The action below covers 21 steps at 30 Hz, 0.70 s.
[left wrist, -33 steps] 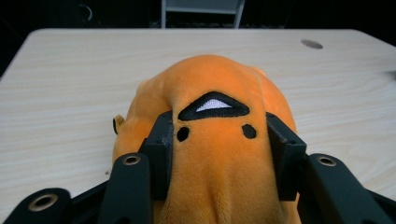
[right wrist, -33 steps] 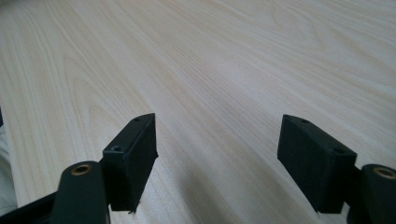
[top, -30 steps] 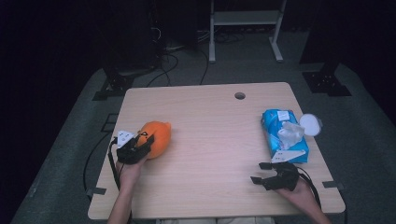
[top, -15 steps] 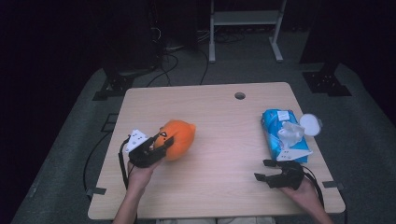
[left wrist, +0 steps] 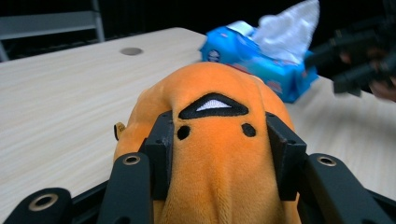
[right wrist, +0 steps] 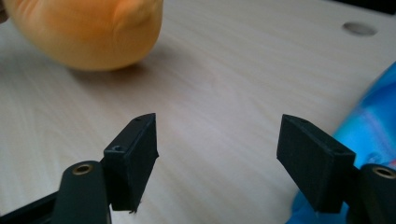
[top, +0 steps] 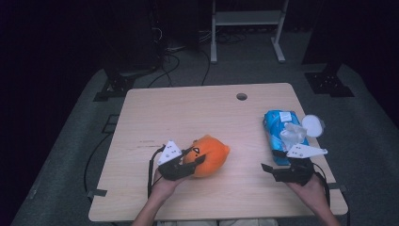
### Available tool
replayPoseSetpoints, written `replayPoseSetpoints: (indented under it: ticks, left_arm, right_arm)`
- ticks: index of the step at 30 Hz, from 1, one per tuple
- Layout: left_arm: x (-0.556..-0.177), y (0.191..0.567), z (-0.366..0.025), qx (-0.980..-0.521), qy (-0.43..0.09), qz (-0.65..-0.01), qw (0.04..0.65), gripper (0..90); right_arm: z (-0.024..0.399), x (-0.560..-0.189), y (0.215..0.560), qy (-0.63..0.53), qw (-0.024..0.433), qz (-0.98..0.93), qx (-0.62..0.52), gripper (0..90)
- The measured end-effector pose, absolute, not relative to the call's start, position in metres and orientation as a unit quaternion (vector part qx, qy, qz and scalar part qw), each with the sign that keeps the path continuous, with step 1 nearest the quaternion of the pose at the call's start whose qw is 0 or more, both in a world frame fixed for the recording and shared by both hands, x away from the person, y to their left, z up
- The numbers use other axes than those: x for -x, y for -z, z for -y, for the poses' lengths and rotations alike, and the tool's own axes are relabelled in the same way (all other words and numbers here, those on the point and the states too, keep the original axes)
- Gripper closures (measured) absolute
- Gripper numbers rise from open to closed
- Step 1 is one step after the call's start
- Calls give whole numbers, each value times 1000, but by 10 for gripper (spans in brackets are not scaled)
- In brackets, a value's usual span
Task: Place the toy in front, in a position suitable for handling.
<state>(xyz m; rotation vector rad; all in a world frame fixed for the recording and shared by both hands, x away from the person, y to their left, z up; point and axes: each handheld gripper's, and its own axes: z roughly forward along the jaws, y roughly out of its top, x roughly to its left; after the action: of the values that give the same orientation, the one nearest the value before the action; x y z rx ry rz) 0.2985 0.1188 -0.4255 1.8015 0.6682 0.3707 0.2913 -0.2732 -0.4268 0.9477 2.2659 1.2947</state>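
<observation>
Nearest us, at about seven o'clock on the table [top: 141, 122], our left gripper [top: 188, 162] pinches the orange plush toy [top: 209, 153]: in the left gripper view the two black pads press into its soft sides, just below the stitched mouth and dot eyes, and the fabric bulges between them [left wrist: 215, 154]. The toy sits a little left of the table's centre, near the front edge; we cannot tell whether it is lifted or dragging on the wood.

At about five o'clock our right gripper [top: 275, 169] waits with its jaws spread wide and nothing between them; in the right gripper view its pads [right wrist: 135, 154] frame bare wood, with the toy at ten o'clock of that picture and blue packaging at its right edge.

Farther back, at three o'clock, lies the blue wipes pack [top: 281, 134], a white tissue standing out of its top and a white round lid [top: 313, 125] just beside it. At twelve o'clock is the cable hole [top: 242, 96].

We judge the step in hand to be carrying the toy across toward the right side. The next move calls for a steady squeeze, since plush gives, and a clear landing spot short of the pack.
</observation>
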Motion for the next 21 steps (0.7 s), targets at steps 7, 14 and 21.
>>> replayPoseSetpoints:
  ticks: [7,14,21]
  left_arm:
    - [-296,434,-105,-784,-141,-246,553,522]
    - [-297,440,-102,-797,-136,-224,543,500]
    - [-293,442,-100,-808,-141,-210,533,404]
  right_arm:
    - [280,-307,404,-445,248,-795,-331,279]
    - [295,-336,395,-394,336,-781,-349,277]
    - [311,-357,411,-357,341,-777,-391,303]
